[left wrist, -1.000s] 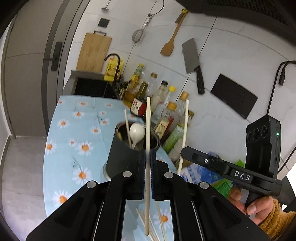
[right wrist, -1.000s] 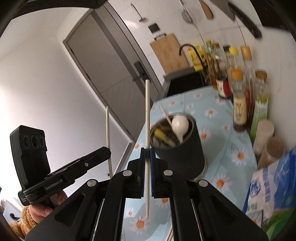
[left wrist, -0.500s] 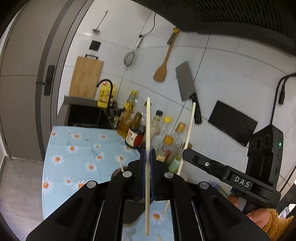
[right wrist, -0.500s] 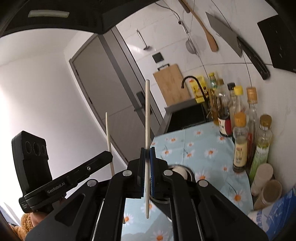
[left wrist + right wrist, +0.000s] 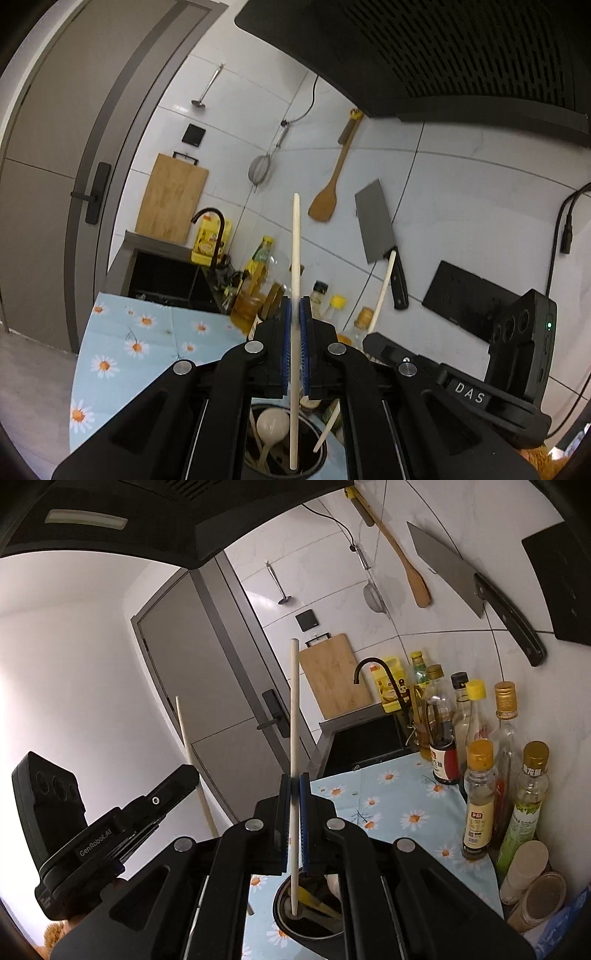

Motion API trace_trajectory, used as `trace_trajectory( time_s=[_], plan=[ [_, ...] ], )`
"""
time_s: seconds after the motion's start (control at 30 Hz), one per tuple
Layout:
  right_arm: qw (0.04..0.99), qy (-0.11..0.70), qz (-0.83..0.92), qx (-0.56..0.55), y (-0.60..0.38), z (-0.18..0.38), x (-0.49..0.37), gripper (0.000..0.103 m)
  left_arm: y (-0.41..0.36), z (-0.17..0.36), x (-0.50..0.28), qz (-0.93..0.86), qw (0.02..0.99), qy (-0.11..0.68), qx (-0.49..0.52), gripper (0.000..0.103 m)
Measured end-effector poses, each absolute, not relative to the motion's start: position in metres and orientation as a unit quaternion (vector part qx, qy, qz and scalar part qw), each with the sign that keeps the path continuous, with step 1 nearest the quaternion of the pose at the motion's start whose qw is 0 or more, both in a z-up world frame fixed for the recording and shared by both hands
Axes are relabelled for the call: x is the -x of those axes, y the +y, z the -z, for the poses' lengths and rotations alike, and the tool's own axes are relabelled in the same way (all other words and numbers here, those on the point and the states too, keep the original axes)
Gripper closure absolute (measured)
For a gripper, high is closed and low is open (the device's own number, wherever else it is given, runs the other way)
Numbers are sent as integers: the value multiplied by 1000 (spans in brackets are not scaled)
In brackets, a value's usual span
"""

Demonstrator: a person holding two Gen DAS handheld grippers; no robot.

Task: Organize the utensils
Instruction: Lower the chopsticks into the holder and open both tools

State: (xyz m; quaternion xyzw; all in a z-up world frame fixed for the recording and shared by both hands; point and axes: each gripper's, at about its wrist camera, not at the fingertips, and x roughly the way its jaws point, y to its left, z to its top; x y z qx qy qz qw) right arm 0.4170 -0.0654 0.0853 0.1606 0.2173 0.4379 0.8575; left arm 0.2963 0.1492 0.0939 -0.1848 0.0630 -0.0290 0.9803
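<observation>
Left gripper (image 5: pixel 294 354) and right gripper (image 5: pixel 294 823) each holding upright chopstick (image 5: pixel 295 295) (image 5: pixel 293 775), jaws clamping tight, tips dipping inside black holder (image 5: pixel 284 461) on bench (image 5: pixel 399 805).

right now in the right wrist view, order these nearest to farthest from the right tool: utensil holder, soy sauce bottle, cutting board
1. utensil holder, directly below the right tool.
2. soy sauce bottle, ahead to the right on the cloth.
3. cutting board, far back, leaning on the wall behind the sink.
</observation>
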Motion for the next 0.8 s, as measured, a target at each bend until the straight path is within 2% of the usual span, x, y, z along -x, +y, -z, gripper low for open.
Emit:
trace_trajectory(
  time_s=[0.43, 0.8],
  plan=[
    [870, 231, -414, -133, -52, -47, -419, 97, 150, -53, -313, 25, 978, 64, 195, 99],
    [873, 246, -407, -109, -45, -26, -415, 97, 130, -22, -316, 24, 985, 78, 155, 99]
  ],
)
